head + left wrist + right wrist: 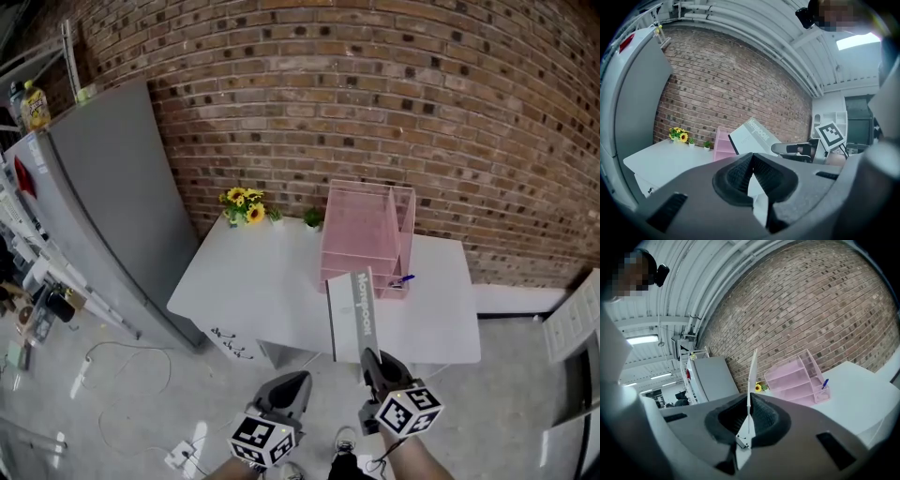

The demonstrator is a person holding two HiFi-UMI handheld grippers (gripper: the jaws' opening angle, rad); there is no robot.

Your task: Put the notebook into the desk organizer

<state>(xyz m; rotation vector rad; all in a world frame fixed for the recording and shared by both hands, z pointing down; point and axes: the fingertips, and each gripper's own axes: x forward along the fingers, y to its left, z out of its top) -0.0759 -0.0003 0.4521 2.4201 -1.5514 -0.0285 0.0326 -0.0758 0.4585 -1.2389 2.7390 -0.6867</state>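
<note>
Head view: the notebook [351,314] is up in the air, standing on end. From here it overlaps the near side of the white table [244,281] and the front of the pink desk organizer [364,230], so it's not in there yet. The right gripper [367,356] has its jaws clamped on the notebook's lower edge. In the right gripper view the notebook shows edge-on, just a thin white sliver pinched between the pads, with the organizer further ahead on the table.

The left gripper [296,379] hangs just beside the right one. Its jaws meet tip to tip and there's nothing in them, going by the left gripper view.

A blue pen [403,279] sticks out of the organizer's small front compartment. At the back of the table, by the brick wall [375,94], sit yellow flowers [244,203] and a little green plant [312,217]. A tall grey cabinet [103,206] stands to the left.
</note>
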